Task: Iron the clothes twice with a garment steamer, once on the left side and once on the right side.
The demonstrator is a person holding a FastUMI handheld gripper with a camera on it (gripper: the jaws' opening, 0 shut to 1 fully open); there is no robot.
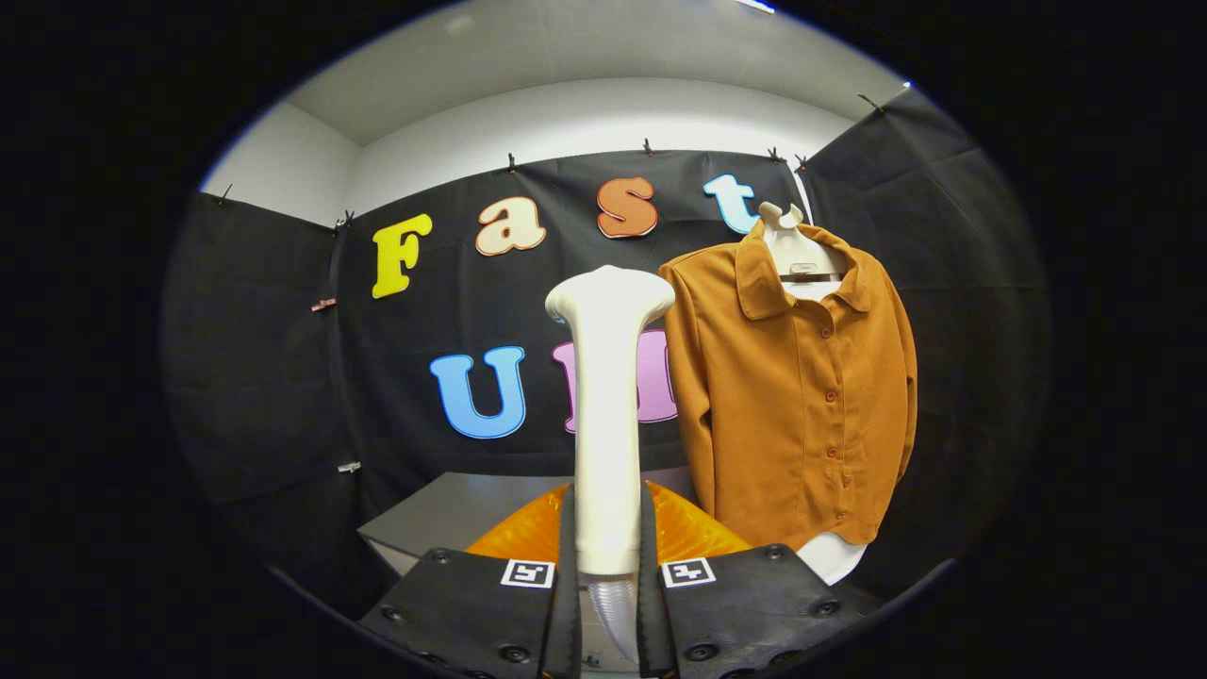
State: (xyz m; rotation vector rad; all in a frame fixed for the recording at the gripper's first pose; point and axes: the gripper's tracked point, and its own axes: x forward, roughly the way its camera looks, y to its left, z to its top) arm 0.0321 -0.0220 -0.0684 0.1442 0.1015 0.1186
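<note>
The claw (606, 556) is pinching the garment steamer (608, 415) by the lower part of its pale handle, one finger pressed against each side, so the steamer stands upright between them with its flared head (611, 294) at the top. The brown button-up shirt (801, 396) hangs on a white hanger (790, 247) against the booth's black wall, to the right of the steamer and farther off; head and fabric are apart, so no pass looks under way. A grey counter (453, 514) lies low and beyond the fingers, with something orange (693, 533) just behind them. To do this step well, I would carry the head right to the collar end of the shirt's left half, keep the handle upright in a firm pinch, and draw slowly down beside the button row, touching lightly rather than pushing the shirt on its hanger.
</note>
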